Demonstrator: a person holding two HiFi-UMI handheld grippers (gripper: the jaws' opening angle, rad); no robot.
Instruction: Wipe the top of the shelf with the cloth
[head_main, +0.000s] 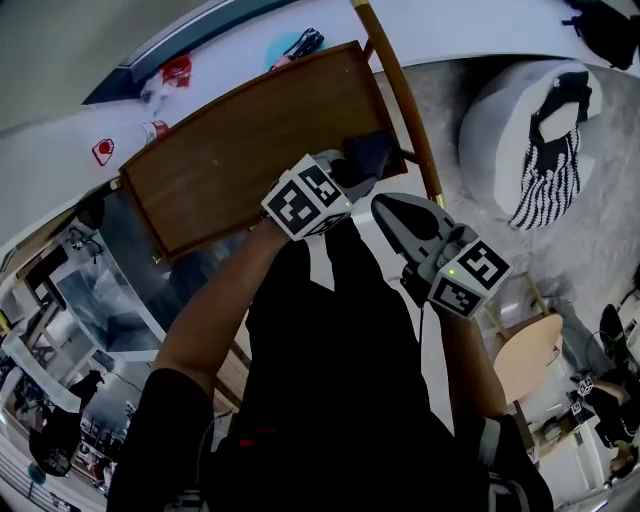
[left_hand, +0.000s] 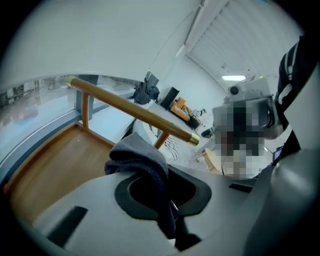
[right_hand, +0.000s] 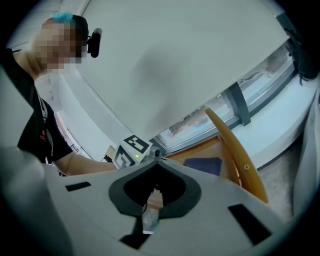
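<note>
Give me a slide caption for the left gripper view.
Left gripper shut on a dark cloth over the wooden shelf top, beside its rail.

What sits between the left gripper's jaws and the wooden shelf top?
The dark cloth: the left gripper pinches it, and it bunches out over the shelf top. The left gripper view shows this.

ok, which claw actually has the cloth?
The left claw: it's shut on the dark cloth, over the wooden shelf top. The right claw is shut with nothing between its jaws, off to the side of the shelf.
</note>
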